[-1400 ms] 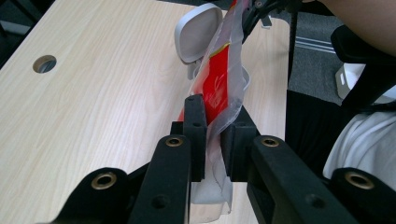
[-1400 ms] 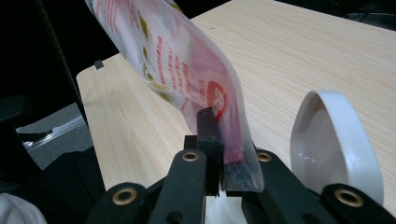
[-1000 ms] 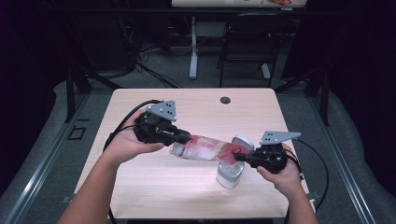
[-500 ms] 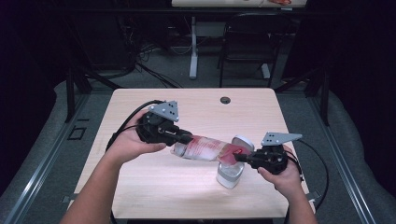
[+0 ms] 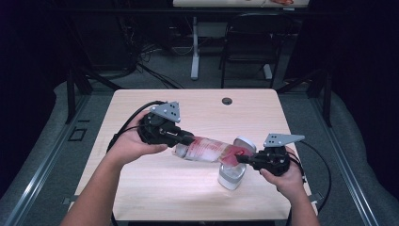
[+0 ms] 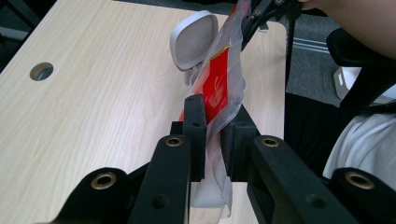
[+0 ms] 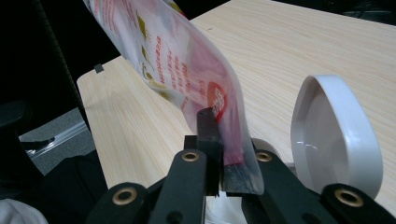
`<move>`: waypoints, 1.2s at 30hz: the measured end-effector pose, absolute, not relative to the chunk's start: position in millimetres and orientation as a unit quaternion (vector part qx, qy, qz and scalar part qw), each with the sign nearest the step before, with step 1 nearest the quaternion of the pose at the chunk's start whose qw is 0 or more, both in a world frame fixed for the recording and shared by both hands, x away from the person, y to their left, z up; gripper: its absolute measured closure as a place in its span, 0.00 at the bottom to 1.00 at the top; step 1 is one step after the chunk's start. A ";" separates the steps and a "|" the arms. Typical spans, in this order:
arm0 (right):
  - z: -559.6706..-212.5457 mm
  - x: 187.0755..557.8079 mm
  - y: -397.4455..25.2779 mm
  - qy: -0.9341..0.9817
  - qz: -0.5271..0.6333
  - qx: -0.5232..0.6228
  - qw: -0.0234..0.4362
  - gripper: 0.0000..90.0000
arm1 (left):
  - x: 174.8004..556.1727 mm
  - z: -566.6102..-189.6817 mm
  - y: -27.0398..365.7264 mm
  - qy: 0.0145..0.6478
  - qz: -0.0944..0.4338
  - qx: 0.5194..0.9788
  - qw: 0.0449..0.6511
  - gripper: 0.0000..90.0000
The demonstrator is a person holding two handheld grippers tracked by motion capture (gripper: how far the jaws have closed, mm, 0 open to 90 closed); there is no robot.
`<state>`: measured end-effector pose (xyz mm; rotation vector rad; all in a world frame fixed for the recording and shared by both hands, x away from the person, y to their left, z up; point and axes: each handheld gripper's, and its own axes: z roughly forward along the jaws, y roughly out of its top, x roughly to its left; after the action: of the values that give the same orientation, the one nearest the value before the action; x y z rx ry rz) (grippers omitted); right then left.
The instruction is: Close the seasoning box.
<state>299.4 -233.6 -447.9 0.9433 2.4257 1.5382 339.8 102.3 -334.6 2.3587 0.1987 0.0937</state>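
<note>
Light wood-grain rectangular table [image 5: 155,197] is carrying everything, with a round cable hole [image 5: 227,100] near its far edge. Clear plastic pouch with red and white print [image 5: 207,149] is hanging in the air above the table's middle, stretched nearly flat between both tools, its right end sitting over the container. Left gripper [image 5: 181,138] is gripping the pouch's left end; in the left gripper view its jaws are pressing on the film [image 6: 217,100] from both sides. Right gripper [image 5: 241,159] is pinching the pouch's right end; in the right gripper view the printed film [image 7: 187,70] is running up and away from the clamped jaws. Small white plastic container [image 5: 232,175] is standing on the table under the right gripper, hinged oval lid [image 5: 244,142] flipped up.
</note>
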 end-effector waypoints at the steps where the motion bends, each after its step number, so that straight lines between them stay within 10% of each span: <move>1: -447.8 299.3 -233.6 0.801 0.508 0.311 0.059 0.99 | 339.8 -334.6 102.2 0.077 0.037 0.922 0.377 0.91; 36: -448.3 298.5 -236.2 0.800 0.509 0.313 0.057 0.99 | 338.7 -332.1 97.7 0.074 0.036 0.924 0.375 0.91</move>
<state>298.5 -236.2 -448.3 0.9480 2.4266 1.5429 338.7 97.7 -332.1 2.3645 0.1884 0.0932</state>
